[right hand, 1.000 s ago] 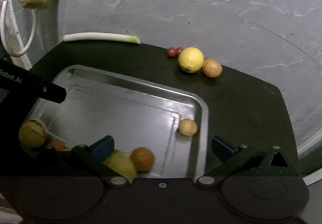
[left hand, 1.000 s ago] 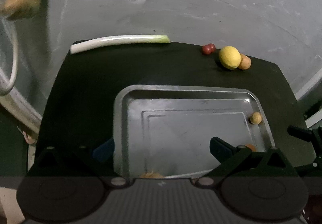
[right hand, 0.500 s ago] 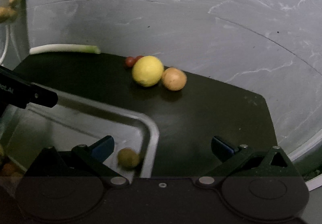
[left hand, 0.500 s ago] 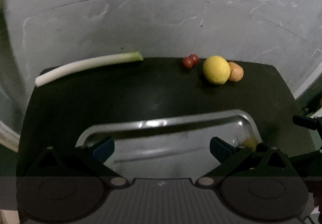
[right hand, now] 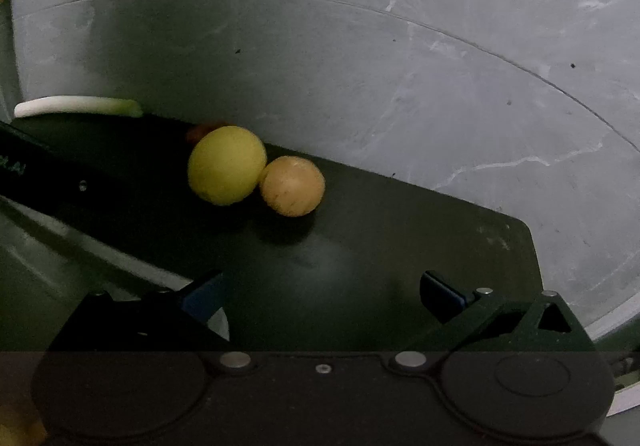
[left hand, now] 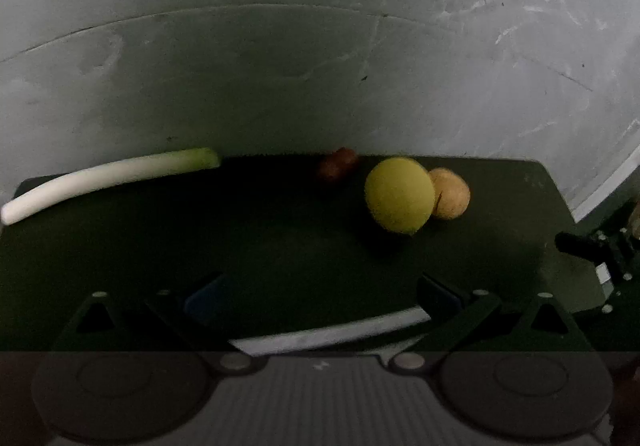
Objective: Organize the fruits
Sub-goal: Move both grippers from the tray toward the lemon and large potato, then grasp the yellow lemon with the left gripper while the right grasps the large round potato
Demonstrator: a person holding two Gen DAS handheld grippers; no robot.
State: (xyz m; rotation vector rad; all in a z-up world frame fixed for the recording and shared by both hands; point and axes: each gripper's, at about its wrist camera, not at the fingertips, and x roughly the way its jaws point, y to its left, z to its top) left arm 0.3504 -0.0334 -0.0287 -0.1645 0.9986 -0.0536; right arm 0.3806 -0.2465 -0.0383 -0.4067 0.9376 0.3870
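A dark mat [left hand: 280,246] lies against a grey wall. At the mat's far edge, a yellow lemon [left hand: 399,195] touches a tan round fruit [left hand: 450,193] on its right, with 2 small red fruits [left hand: 338,164] just left of the lemon. A white leek [left hand: 108,175] lies along the mat's far left edge. A metal tray's rim [left hand: 332,334] sits at the mat's near side. The left gripper [left hand: 320,296] and right gripper [right hand: 324,292] both hover spread wide, holding nothing
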